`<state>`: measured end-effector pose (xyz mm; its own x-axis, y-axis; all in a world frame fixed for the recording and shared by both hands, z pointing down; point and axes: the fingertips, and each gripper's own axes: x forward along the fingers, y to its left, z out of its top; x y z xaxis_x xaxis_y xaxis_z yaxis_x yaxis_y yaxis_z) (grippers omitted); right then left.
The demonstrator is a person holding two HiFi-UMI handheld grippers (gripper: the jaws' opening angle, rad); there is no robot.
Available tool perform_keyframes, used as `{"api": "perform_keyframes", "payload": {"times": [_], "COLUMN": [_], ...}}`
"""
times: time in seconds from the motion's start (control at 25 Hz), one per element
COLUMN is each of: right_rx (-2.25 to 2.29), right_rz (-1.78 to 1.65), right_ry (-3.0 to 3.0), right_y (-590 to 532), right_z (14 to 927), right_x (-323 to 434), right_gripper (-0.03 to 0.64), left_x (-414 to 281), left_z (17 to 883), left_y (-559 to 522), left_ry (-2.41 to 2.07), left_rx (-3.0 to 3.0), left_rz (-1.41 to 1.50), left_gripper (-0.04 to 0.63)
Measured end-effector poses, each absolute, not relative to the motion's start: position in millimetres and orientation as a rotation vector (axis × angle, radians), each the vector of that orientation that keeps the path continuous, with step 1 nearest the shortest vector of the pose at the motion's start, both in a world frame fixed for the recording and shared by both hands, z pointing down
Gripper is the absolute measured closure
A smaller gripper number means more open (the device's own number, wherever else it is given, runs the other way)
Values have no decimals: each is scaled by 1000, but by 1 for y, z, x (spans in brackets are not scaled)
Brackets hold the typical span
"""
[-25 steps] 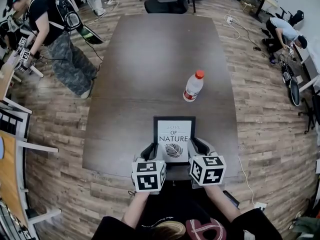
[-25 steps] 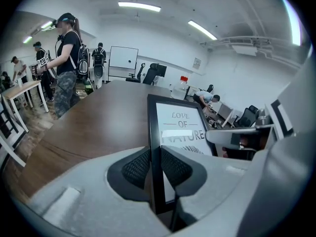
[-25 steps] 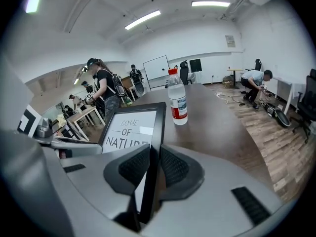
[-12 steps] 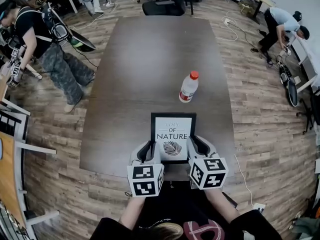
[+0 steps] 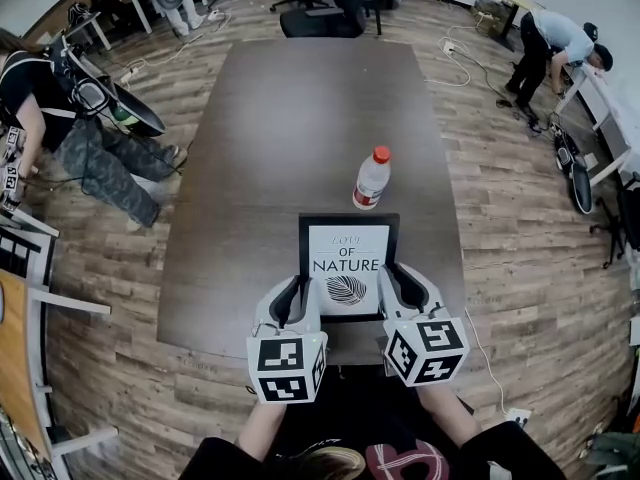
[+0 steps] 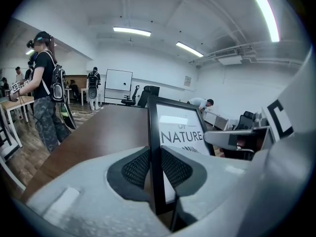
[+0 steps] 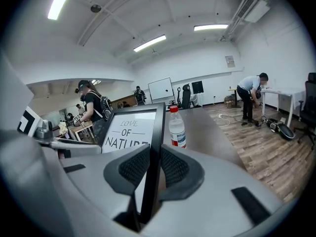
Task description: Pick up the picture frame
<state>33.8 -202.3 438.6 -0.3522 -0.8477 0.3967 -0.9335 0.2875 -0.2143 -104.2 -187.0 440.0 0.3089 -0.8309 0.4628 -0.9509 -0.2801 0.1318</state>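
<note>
Our left gripper (image 5: 297,298) clamps the left edge of the picture frame (image 5: 348,258). Our right gripper (image 5: 395,286) pinches its right edge.

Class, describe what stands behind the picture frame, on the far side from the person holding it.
A bottle with a red cap stands upright on the brown table, just beyond the picture frame. The frame hides its own back and the tabletop beneath.

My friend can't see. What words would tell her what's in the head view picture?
Seen from above, the left gripper and the right gripper each clamp a side edge of a black picture frame over the near end of a long dark table. A red-capped bottle stands just beyond it.
</note>
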Motion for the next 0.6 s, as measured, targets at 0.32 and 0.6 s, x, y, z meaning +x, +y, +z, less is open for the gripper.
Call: {"api": "perform_keyframes", "payload": {"times": [0.32, 0.6], "right_rx": [1664, 1690], "right_rz": [593, 527], "right_ry": [-2384, -2432], "right_y": [-208, -216], "right_z": [419, 393], "right_x": [37, 44], "right_gripper": [541, 541], "left_x": [-102, -94], "left_z": [419, 393], "left_y": [-192, -200], "left_ry": [-1616, -1641], "left_rx": [2232, 2280], "left_rz": [397, 357], "left_gripper": [518, 517]}}
